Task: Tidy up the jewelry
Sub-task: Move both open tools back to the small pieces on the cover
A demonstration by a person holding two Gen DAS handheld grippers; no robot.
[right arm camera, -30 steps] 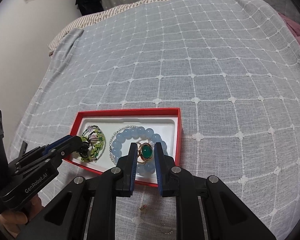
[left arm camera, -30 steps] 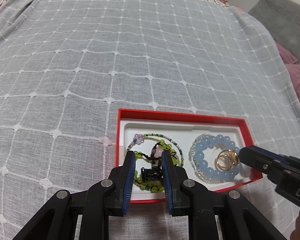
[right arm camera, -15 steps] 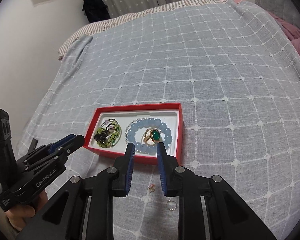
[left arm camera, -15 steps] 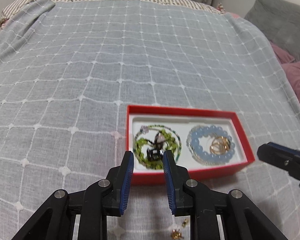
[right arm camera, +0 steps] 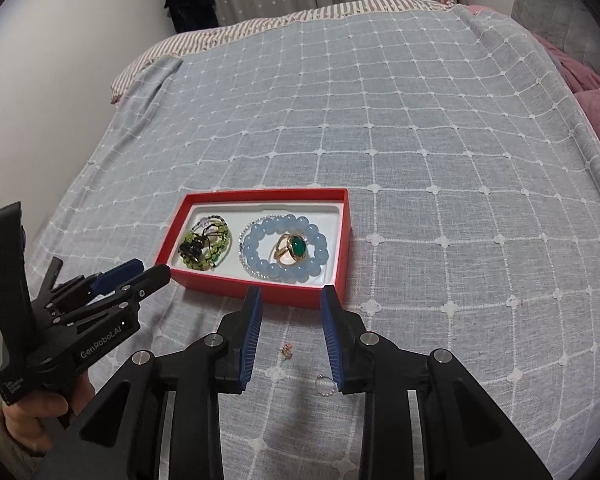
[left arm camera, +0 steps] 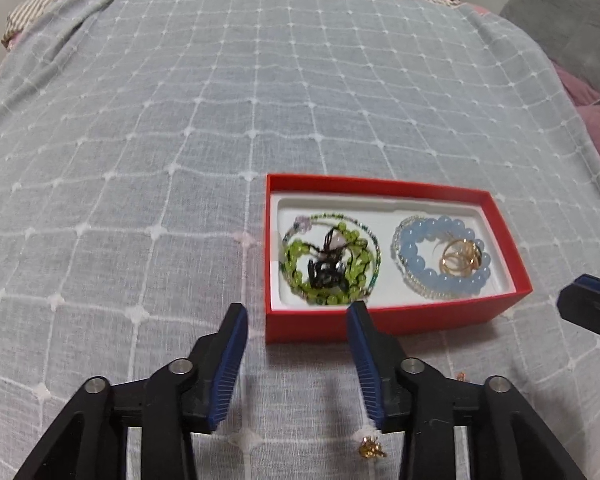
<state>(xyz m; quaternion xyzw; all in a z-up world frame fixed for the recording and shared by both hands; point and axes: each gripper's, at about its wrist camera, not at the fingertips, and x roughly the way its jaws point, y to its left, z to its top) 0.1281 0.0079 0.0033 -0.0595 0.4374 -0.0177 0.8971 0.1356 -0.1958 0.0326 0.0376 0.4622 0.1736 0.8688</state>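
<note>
So, left wrist view first. The left gripper (left arm camera: 298,312) hangs above the bedspread (left arm camera: 180,128) with its jaws spread wide and nothing between them. Just ahead of its tips sits the red box (left arm camera: 380,322), a shallow rectangular cardboard tray with a white moulded insert. Ahead of the right-hand finger lies the green bead bracelet (left arm camera: 330,258), small glossy beads tangled with a dark cord. Further right in the box is the blue bead bracelet (left arm camera: 440,256), large smooth milky spheres, with gold rings (left arm camera: 460,258) resting inside its loop. Below the right-hand finger, near the gripper body, a small gold earring (left arm camera: 372,449) lies loose on the cloth.

Right wrist view. The right gripper (right arm camera: 292,294) is likewise wide apart and empty, its tips just short of the box's near wall. Between its fingers, on the cloth, lies a tiny pink and green stud (right arm camera: 287,349); touching the inner edge of its right-hand finger is a thin silver ring (right arm camera: 326,385), beaded in texture. The green-stone ring (right arm camera: 292,249) sits inside the blue loop.

Judgement: bracelets and rings are boxed; the loose small pieces remain. The next move calls for lowering onto one of them and closing very finely, since the soft woven fabric gives way and thin metal may slip.
</note>
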